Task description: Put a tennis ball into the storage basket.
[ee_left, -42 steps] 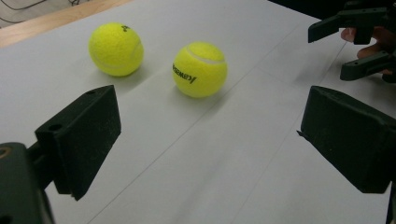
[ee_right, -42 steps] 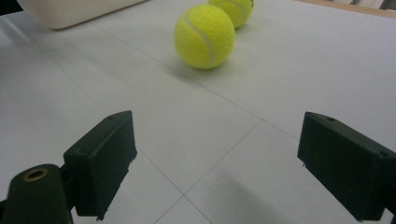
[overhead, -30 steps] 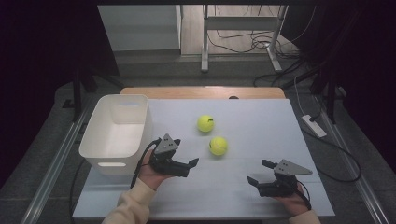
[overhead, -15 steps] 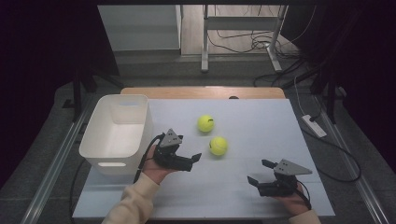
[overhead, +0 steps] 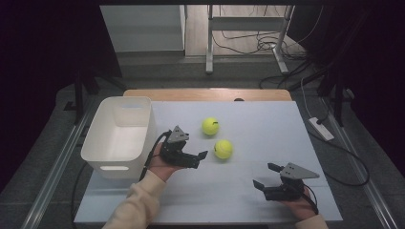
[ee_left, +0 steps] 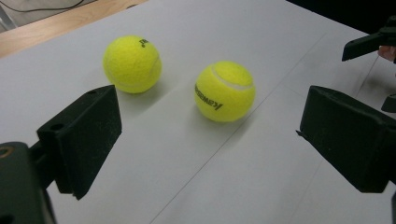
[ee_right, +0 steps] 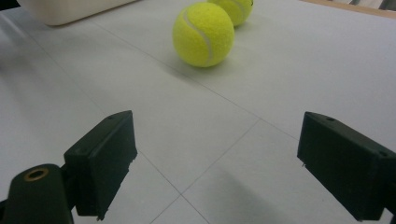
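High view, left hand-held gripper (overhead: pixel 200 159): lay over the pale desk (overhead: pixel 267 124), just right of the white plastic bin (overhead: pixel 119 136), its tips pointing at the nearer tennis ball (overhead: pixel 223 149) and stopping just short of it.
Left hand-held gripper state: jaws were spread wide and held nothing; in the left gripper view the two black jaws stood at either edge with bare desk between them.
Nearer tennis ball: sat on the desk ahead of the left jaws, not touching them; black lettering on its side faced the left gripper view (ee_left: pixel 225 91).
Farther tennis ball (overhead: pixel 210 126): rested just beyond and slightly left of the first, with a small gap between them; in the left gripper view it lay up and to the left (ee_left: pixel 132 64).
Right hand-held gripper (overhead: pixel 263 176): was held low near the front right of the desk, well apart from both balls, its grey three-cornered plate on top.
Right hand-held gripper state: jaws were wide apart and empty; the right gripper view looked between them toward the nearer ball (ee_right: pixel 203 34), with the second ball partly cut off at the top edge behind it.
White plastic bin: stood at the left edge of the desk, open side up.
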Demonstrator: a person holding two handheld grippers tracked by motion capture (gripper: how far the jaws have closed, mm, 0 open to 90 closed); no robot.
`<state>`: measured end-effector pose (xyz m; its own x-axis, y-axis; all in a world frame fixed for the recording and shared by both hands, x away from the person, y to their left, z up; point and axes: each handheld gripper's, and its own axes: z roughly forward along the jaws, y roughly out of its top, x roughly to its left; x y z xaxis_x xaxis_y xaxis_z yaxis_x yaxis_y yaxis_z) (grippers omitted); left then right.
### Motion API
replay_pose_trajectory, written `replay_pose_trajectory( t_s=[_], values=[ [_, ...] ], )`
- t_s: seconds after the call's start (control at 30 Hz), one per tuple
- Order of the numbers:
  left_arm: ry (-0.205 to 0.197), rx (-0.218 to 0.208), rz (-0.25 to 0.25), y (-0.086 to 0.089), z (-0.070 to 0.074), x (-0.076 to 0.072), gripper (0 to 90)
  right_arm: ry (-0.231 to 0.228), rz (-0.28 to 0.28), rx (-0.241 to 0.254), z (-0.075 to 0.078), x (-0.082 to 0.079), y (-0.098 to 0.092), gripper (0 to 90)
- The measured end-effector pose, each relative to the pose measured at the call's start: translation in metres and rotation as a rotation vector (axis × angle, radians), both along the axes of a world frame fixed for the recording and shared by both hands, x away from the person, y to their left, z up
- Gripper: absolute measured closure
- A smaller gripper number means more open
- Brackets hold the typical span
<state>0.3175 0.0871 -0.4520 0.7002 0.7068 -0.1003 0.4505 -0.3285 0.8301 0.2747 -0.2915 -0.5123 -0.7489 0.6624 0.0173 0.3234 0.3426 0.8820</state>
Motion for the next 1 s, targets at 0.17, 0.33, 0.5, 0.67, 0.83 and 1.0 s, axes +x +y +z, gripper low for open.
replay_pose_trajectory(
  t_s=[0.17, 0.33, 0.5, 0.67, 0.83, 1.0],
  values=[
    [0.0, 0.008, 0.0, -0.002, 0.002, 0.004, 6.6, 0.001, 0.0, -0.001, 0.0, 0.0, 0.0, 11.8],
    [-0.001, 0.014, 0.006, -0.002, 0.005, 0.01, 6.6, -0.001, 0.001, -0.004, 0.0, 0.0, 0.0, 11.9],
    [0.001, 0.017, 0.013, -0.003, 0.007, 0.015, 6.7, 0.003, 0.002, -0.006, 0.0, 0.0, 0.0, 12.1],
    [0.003, 0.022, 0.017, -0.004, 0.009, 0.021, 6.6, 0.002, 0.003, -0.006, 0.0, 0.0, 0.0, 12.1],
    [0.007, 0.034, 0.02, -0.006, 0.01, 0.026, 6.6, 0.001, 0.001, -0.007, 0.0, 0.0, 0.0, 12.1],
    [0.006, 0.04, 0.023, -0.008, 0.012, 0.031, 6.4, 0.001, 0.001, -0.007, -0.001, 0.0, 0.0, 12.1]
  ],
)
